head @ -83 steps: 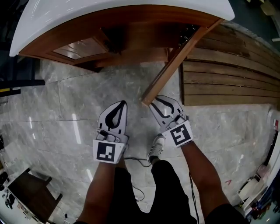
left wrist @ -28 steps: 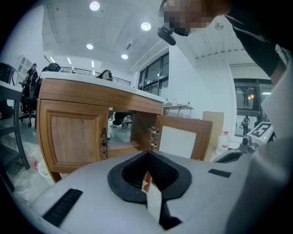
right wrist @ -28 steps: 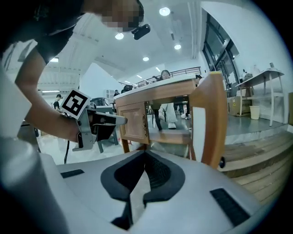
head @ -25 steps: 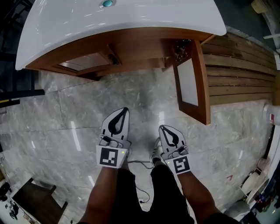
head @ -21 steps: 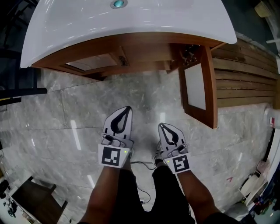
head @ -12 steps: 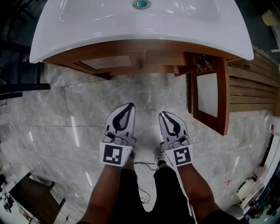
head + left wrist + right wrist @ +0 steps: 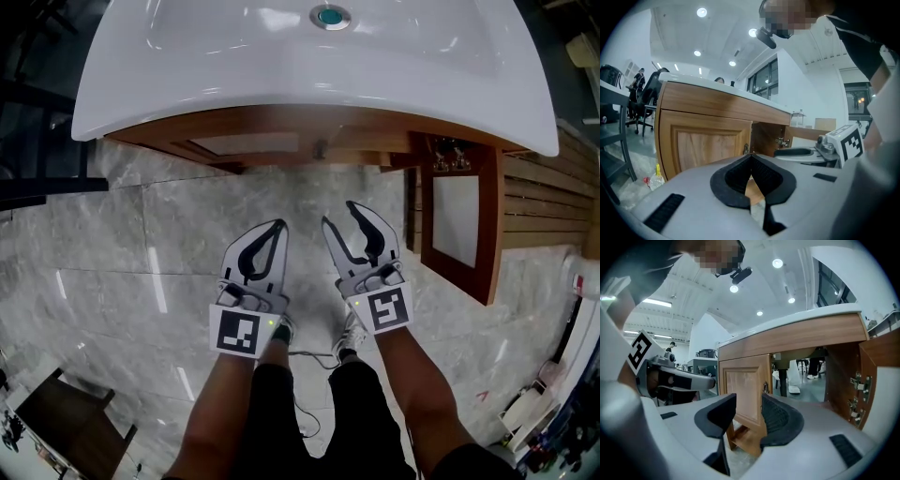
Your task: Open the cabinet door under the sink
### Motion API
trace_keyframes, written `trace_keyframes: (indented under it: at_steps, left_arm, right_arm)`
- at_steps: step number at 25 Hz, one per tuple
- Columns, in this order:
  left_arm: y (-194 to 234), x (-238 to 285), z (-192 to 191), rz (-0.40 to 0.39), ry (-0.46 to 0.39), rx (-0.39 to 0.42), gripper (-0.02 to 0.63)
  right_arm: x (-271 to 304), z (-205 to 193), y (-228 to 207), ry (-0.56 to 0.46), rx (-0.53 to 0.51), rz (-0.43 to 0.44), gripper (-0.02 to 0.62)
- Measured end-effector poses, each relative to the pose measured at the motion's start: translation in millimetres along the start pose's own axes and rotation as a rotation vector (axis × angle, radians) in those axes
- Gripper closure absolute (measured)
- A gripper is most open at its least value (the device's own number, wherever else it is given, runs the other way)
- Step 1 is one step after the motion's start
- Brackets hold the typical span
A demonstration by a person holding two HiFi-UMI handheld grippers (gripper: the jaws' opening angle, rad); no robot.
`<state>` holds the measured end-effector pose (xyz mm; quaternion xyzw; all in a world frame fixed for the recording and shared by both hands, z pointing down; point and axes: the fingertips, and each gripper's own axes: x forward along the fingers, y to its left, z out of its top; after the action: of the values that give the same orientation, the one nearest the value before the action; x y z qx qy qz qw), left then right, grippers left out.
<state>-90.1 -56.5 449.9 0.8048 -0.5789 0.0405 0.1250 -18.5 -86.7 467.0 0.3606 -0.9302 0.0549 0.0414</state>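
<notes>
Although the right cabinet door [image 7: 457, 220] already stands swung open under the sink [image 7: 187, 75], the head view shows the left door [image 7: 246, 142] closed. The left gripper [image 7: 277, 227] and the right gripper [image 7: 339, 216] are both apart from the cabinet.

In the left gripper view, the jaws are clenched on nothing.

In the right gripper view, the jaws have just been opening and hold nothing.

I judge the opening done. A next move would be reaching the left door's knob [image 7: 765, 387].
</notes>
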Motion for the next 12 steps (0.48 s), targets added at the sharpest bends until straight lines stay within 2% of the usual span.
trace_keyframes:
  at_steps: [5, 12]
  left_arm:
    - [5, 2, 0, -0.011, 0.005, 0.013, 0.583]
    - [18, 0, -6, -0.009, 0.016, 0.019, 0.583]
  right_arm:
    - [35, 5, -7, -0.011, -0.016, 0.046, 0.366]
    - [80, -15, -20, 0.02, -0.016, 0.113, 0.284]
